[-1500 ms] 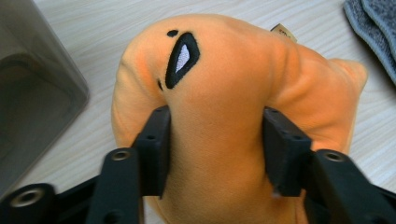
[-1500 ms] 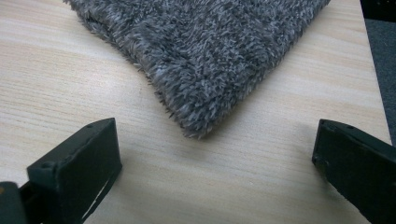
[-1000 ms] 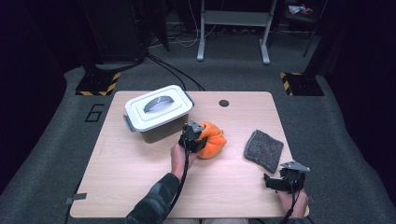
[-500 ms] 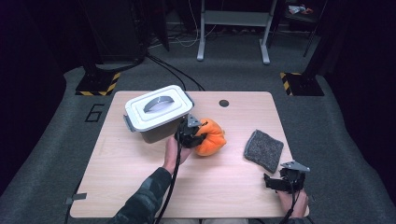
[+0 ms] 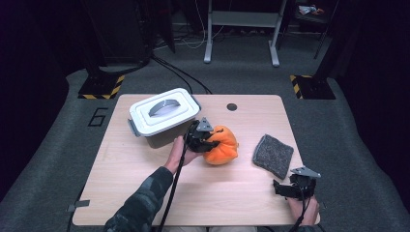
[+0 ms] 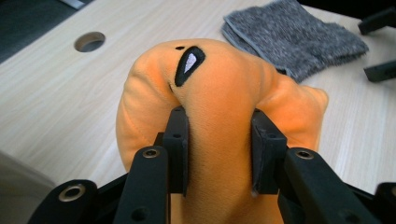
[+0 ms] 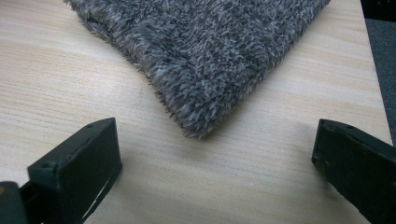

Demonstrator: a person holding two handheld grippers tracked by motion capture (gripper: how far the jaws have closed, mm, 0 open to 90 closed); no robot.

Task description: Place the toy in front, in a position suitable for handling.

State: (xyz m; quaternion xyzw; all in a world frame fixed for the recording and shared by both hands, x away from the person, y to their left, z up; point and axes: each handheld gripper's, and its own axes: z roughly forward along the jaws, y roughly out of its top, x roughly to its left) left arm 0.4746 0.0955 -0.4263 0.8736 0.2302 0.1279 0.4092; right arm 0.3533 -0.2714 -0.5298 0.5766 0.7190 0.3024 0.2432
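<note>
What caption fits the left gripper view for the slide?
Left gripper squeezing an orange plush toy above the table, grey cloth behind.

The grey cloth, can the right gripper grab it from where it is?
Probably yes. The right gripper has its jaws open wide, pointing at the corner of the grey cloth, with bare table in between and nothing blocking.

You've got a grey lidded box (image 5: 163, 118) sitting at the far left of the table (image 5: 145, 193), a fuzzy grey cloth (image 5: 273, 155) lying flat over on the right, and a round cable hole (image 5: 232, 107) near the far edge.
</note>
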